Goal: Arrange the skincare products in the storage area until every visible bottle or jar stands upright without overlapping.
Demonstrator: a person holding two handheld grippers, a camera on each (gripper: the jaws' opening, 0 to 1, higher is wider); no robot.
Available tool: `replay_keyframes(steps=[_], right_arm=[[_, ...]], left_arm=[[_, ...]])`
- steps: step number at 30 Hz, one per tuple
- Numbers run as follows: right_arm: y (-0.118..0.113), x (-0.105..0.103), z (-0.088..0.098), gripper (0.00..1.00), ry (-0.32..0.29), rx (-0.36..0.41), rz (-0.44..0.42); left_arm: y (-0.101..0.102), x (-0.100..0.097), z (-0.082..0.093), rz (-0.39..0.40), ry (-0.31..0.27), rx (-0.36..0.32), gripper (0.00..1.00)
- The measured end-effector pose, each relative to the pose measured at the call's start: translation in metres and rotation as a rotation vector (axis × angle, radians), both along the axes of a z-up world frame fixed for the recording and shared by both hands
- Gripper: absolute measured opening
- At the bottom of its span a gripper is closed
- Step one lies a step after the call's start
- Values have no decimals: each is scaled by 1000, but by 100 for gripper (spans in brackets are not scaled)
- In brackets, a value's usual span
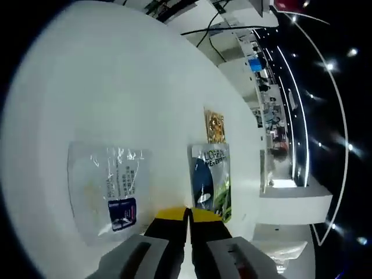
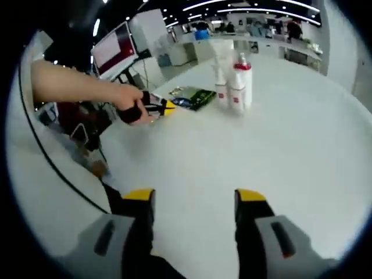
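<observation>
Two white bottles with red labels (image 2: 240,86) stand upright close together at the far middle of the white table (image 2: 279,145), with a taller white tube (image 2: 222,51) behind them. A dark green L'Oreal sachet (image 1: 212,180) lies flat, a gold sachet (image 1: 214,125) beyond it and a clear sachet (image 1: 110,192) to its left. My left gripper (image 1: 187,214) is shut just short of the L'Oreal sachet, with nothing seen between its jaws. In the right gripper view a hand (image 2: 131,107) holds the left gripper (image 2: 169,107) beside the sachets (image 2: 196,97). My right gripper (image 2: 195,197) is open and empty over bare table.
The table edge (image 2: 64,174) curves along the left of the right gripper view, with a monitor (image 2: 113,49) and clutter past it. Desks and shelving (image 1: 267,110) stand beyond the table's far side.
</observation>
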State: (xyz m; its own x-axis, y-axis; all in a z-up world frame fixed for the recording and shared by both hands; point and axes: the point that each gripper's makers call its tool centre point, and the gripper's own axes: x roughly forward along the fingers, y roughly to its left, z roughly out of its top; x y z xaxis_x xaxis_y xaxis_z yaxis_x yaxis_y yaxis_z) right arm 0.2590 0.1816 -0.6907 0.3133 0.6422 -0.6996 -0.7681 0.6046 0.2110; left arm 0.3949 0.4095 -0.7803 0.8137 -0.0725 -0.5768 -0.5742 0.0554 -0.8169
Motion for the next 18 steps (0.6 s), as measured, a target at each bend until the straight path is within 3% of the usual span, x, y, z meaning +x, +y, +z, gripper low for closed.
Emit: replay_keyframes(steps=[3,4,5,7,10,12,14,16,18], right_arm=[[46,22,12,56,-56,-1,125],[67,34,17,56,-90,-10,182],[79,42,21,56,-112,-5,213],[118,74,34,56,-192,-44,299],[156,100,43,58,-236,-82,393],[183,119,41,62,-228,-127,459],[205,135,30,66,-193,-180,514],[220,151,18,68,-201,-238,564],[234,165,-4,74,-129,-302,589]], left_arm=[[1,-2,9,-125,-31,47,1],[5,0,16,-110,-68,29,2],[8,-2,18,-103,-66,25,2],[10,-7,24,-160,-95,62,10],[14,-20,24,-247,-95,123,15],[17,-27,28,-257,-117,108,15],[20,-37,28,-282,-123,114,15],[22,-44,27,-297,-127,111,15],[22,-55,27,-310,-134,97,15]])
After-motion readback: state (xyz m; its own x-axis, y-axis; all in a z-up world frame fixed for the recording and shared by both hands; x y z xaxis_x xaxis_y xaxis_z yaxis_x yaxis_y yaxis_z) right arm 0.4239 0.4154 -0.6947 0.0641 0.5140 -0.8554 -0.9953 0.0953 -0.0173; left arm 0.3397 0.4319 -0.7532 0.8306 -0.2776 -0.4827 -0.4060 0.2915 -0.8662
